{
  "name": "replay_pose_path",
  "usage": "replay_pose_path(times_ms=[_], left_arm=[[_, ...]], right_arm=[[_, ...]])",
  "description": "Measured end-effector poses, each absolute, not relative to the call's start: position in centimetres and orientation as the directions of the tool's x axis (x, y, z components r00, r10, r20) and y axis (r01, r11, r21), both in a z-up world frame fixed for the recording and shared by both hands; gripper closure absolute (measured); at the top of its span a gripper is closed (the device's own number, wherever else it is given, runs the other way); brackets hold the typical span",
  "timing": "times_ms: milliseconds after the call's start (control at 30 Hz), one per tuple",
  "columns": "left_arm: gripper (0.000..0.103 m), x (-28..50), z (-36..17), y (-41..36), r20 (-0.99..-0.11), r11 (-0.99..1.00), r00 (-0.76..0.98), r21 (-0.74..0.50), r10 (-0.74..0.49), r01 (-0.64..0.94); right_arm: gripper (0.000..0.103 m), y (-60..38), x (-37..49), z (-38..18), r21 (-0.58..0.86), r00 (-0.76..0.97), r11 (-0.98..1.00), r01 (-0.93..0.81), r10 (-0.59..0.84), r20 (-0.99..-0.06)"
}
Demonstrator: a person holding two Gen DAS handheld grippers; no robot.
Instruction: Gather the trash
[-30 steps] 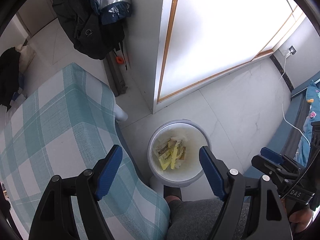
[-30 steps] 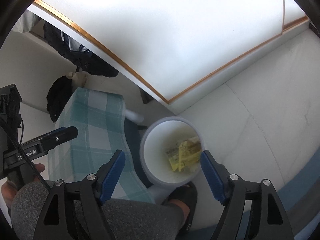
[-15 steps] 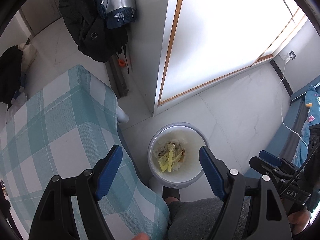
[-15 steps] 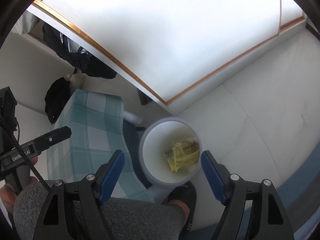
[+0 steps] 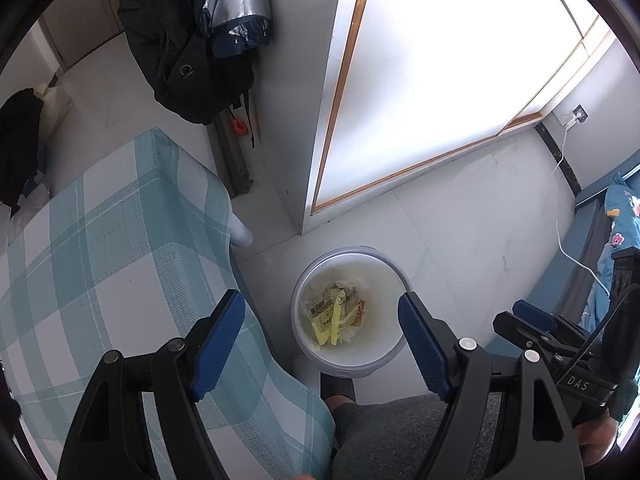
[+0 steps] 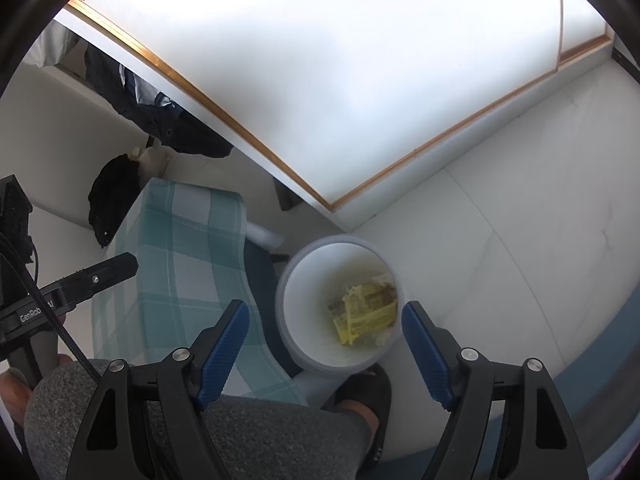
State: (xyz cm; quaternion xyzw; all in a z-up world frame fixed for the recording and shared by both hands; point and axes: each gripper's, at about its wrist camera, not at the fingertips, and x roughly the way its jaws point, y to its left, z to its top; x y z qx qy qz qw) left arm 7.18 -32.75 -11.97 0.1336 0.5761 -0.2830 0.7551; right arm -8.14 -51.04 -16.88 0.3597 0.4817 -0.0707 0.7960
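progress: looks nearly done | trash (image 5: 334,316) lies in bin (image 5: 390,354), at 12 o'clock of both tools | left gripper (image 5: 322,338) jaws apart, empty | right gripper (image 6: 325,340) likewise | tablecloth (image 5: 100,248) bare, nothing visibly left

Pale tiled floor (image 5: 472,216); white frosted panel (image 5: 440,80) in thin wood-coloured frame, brightly lit; counter (image 5: 100,260) under teal-and-white checked cloth; dark jackets (image 5: 192,36) hanging on wall; blue floral bedding (image 5: 624,220) at right edge; white cable (image 5: 568,248) on floor.
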Motion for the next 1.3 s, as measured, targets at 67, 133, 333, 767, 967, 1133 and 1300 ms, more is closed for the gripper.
replay_pose_path(times_ms=[67,133,333,767,967,1133,1300], left_arm=[[0.027,7.25,-11.93,-32.67,-0.945,0.807,0.178,-0.127,-0.275,0.576],[0.027,7.24,-11.85,-32.67,-0.944,0.808,0.181,-0.126,-0.276,0.575],[0.027,6.68,-12.02,-33.15,-0.948,0.796,0.183,-0.105,-0.262,0.596],[0.027,6.94,-12.23,-33.04,-0.95,0.8,0.162,-0.123,-0.266,0.588],[0.027,6.86,-12.58,-33.2,-0.954,0.797,0.145,-0.13,-0.263,0.59],[0.027,6.97,-12.35,-33.3,-0.952,0.796,0.146,-0.134,-0.269,0.59],[0.027,7.01,-12.45,-33.13,-0.952,0.801,0.144,-0.138,-0.269,0.583]], right_arm=[[0.024,-51.03,-8.13,-16.87,0.504,0.527,0.732,0.459,0.233,-0.817],[0.024,-51.0,-8.09,-16.85,0.504,0.528,0.733,0.457,0.233,-0.817],[0.024,-50.95,-8.06,-16.88,0.502,0.525,0.733,0.459,0.232,-0.819],[0.024,-51.06,-8.14,-17.02,0.503,0.526,0.731,0.461,0.231,-0.818],[0.024,-51.08,-8.22,-17.3,0.504,0.525,0.73,0.462,0.232,-0.819],[0.024,-50.95,-8.36,-17.81,0.502,0.517,0.726,0.47,0.234,-0.823],[0.024,-50.9,-8.36,-17.76,0.498,0.518,0.727,0.472,0.229,-0.824]])
